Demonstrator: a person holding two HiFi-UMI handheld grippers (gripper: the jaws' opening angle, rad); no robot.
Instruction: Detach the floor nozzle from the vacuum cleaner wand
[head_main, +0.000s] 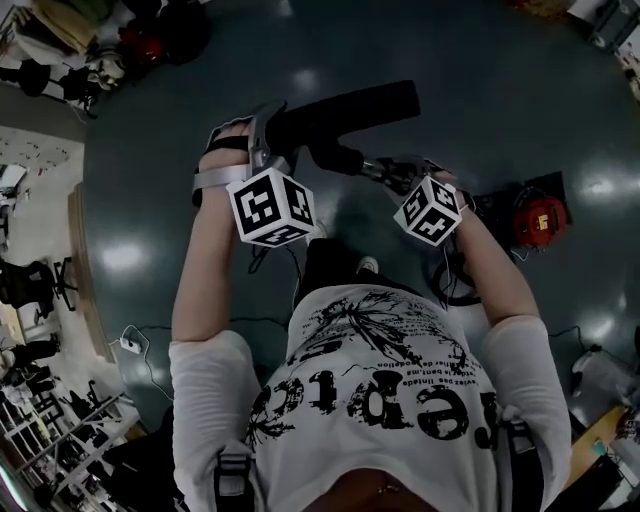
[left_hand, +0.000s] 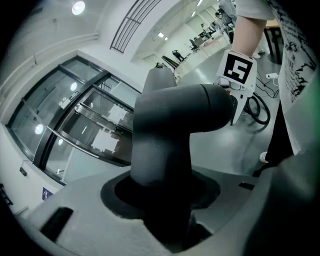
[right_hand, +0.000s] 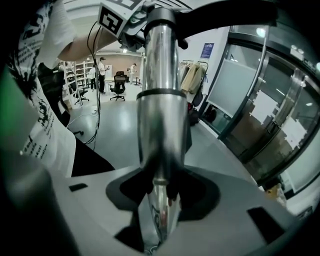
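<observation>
In the head view the black floor nozzle (head_main: 345, 112) is held up in the air in front of the person. Its dark neck (head_main: 335, 157) runs into the chrome wand (head_main: 380, 172), and the two look joined. My left gripper (head_main: 268, 145) is shut on the nozzle's neck. In the left gripper view that grey elbow neck (left_hand: 165, 135) fills the gap between the jaws of the left gripper (left_hand: 162, 220). My right gripper (head_main: 398, 178) is shut on the wand. The chrome wand (right_hand: 160, 120) rises from the right gripper (right_hand: 160, 220) to the black nozzle (right_hand: 225, 12).
On the dark floor to the right lie a red device (head_main: 538, 220) and a coil of black cable (head_main: 455, 285). Clutter and bags sit at the upper left (head_main: 90, 45), shelves at the lower left (head_main: 40, 420). A white plug (head_main: 130, 343) lies on the floor. Glass partitions (right_hand: 260, 110) stand around.
</observation>
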